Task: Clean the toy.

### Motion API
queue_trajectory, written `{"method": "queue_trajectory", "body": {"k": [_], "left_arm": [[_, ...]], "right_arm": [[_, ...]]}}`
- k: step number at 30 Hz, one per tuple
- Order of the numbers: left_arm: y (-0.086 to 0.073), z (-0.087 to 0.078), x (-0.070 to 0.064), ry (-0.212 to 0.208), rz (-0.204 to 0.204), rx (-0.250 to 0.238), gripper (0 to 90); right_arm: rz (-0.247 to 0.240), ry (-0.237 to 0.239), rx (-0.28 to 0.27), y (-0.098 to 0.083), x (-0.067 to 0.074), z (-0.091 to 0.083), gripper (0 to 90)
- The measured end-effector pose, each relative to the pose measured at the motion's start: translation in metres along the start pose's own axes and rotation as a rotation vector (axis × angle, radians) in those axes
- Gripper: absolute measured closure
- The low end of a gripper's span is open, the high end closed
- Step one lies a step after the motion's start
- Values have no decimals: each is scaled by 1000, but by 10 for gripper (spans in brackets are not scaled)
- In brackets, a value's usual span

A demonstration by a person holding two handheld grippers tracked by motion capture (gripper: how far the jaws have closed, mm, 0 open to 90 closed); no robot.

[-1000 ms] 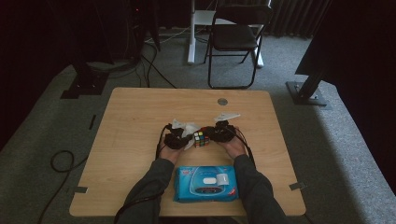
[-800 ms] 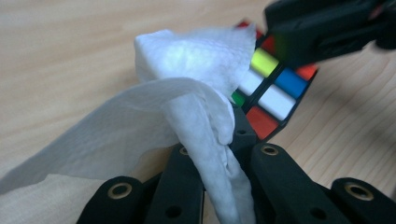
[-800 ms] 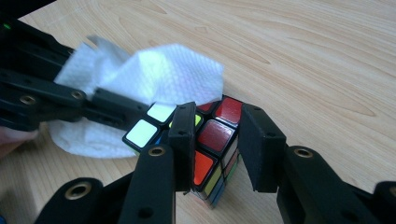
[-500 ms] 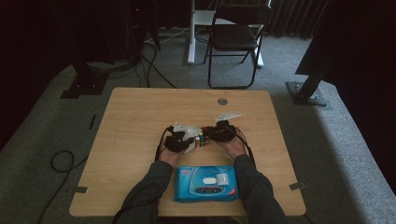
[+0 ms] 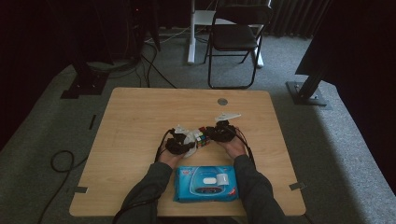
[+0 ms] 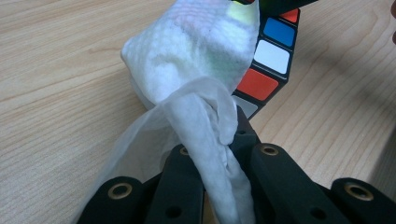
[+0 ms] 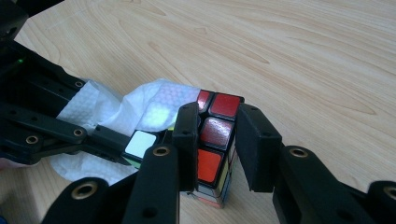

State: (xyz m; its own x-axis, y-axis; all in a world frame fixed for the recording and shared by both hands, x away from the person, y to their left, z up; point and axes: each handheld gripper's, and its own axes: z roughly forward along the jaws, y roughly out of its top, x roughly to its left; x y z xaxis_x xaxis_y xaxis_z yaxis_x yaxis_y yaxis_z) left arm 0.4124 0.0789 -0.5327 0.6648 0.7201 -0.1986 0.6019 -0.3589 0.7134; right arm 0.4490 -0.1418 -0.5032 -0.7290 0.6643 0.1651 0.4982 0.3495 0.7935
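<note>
Wooden table [image 5: 140, 121], light grain, rounded corners, taken as landmark. On its near edge, centred: blue pack of wet wipes [image 5: 205, 184], lying flat, white flip lid on top. Near the table's far edge, right of centre: small round grey grommet [image 5: 222, 101] set in the top. Two grey tabs at the near corners, left [image 5: 80, 189] and right [image 5: 297, 186]. Beyond the table's far edge: black folding chair [image 5: 235, 39] on grey carpet, white post [image 5: 191, 29] just left of it. Off the table's far-left corner: black stand base [image 5: 84, 83] with cables. Left of the table: black cable loop [image 5: 63, 162] on carpet. Off the far-right corner: dark stand foot [image 5: 306, 91].
</note>
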Motion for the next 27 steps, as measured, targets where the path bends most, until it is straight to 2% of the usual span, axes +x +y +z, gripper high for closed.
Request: {"method": "queue_trajectory", "body": {"k": [3,6,10,12,15,18,20,25,27], "left_arm": [[0,-4,-8,5,31,-15,869],[-1,-11,-15,-4,56,-56,869],[0,-16,-19,-1,65,-92,869],[0,-17,-18,-12,61,-102,869],[0,-16,-14,-37,64,-99,869],[-1,-10,-12,-23,85,-54,869],[-3,-5,-10,-21,82,-31,869],[-5,2,-5,-16,67,-2,865],[-4,3,-3,4,82,6,861]], "right_arm": [[-2,-1,0,0,0,0,707],[-1,-2,0,0,1,0,709],[-1,-3,-2,0,1,0,709],[-1,-3,-2,0,1,0,709],[-1,-2,-2,0,1,0,709],[1,-3,-2,0,1,0,709],[1,-3,-1,0,1,0,709],[2,-2,-2,0,1,0,709],[2,-3,-2,0,1,0,709]]}}
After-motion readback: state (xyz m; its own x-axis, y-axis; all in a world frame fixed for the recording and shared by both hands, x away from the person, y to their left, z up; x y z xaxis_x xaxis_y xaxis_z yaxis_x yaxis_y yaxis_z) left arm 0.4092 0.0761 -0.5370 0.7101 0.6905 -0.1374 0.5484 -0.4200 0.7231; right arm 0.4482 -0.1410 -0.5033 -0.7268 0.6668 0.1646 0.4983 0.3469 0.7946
